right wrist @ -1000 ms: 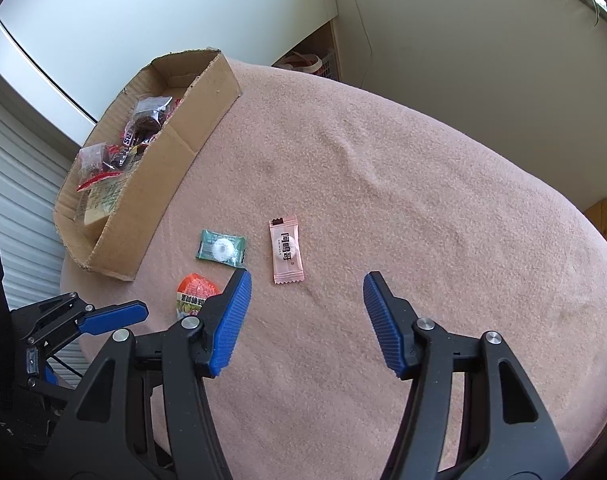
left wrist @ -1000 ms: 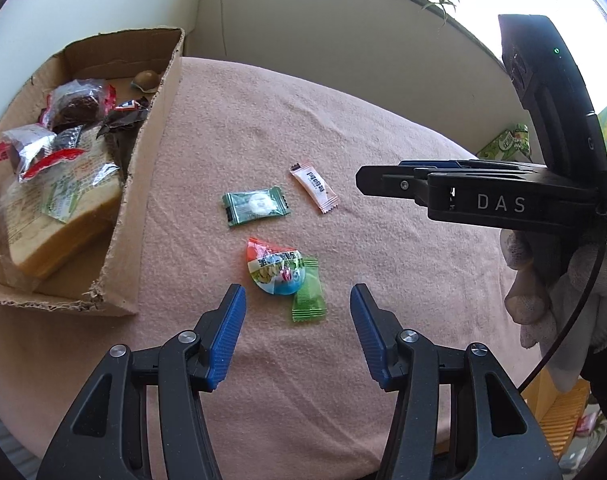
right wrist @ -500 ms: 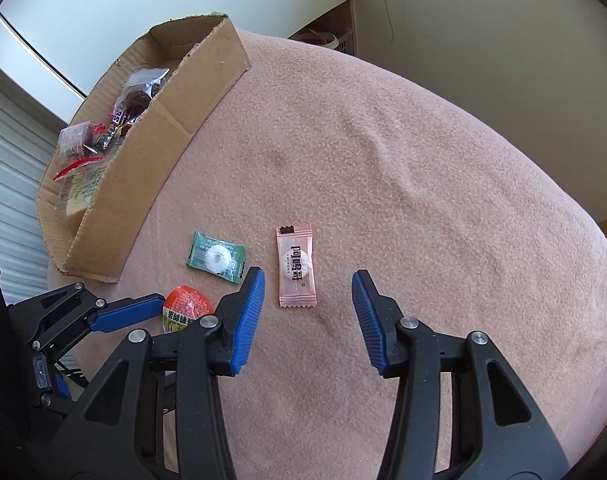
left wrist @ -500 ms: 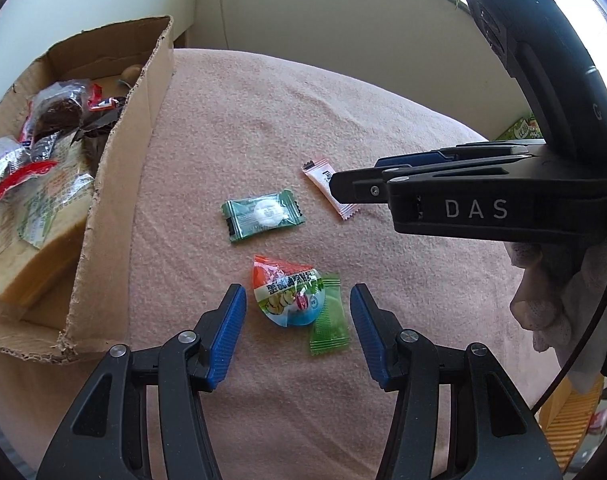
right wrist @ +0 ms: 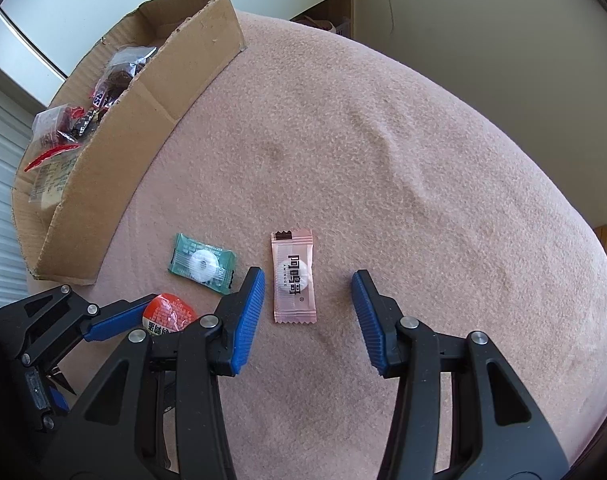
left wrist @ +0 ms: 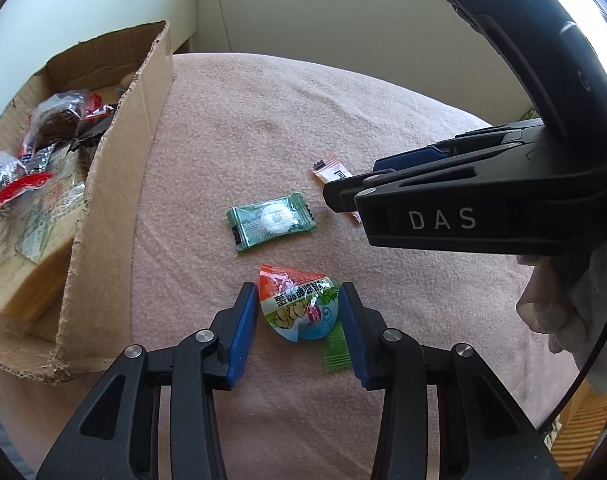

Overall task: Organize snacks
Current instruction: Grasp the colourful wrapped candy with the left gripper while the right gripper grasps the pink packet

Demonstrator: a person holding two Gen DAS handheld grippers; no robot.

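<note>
Closing left tongs (left wrist: pixel 298 306) straddle the jelly cup (left wrist: pixel 299 306), half hiding a green candy (left wrist: pixel 336 348) at four o'clock; right tongs (right wrist: pixel 308 294), apart, flank the pink sachet (right wrist: pixel 293 276).

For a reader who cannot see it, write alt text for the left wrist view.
The left tool is closing around a red-topped snack packet on a pink cloth. A green candy lies beyond; a cardboard box of snacks sits left.

jelly cup (left wrist: pixel 298 307), green candy (left wrist: pixel 272 221), pink sachet (right wrist: pixel 293 277), lying flat
</note>
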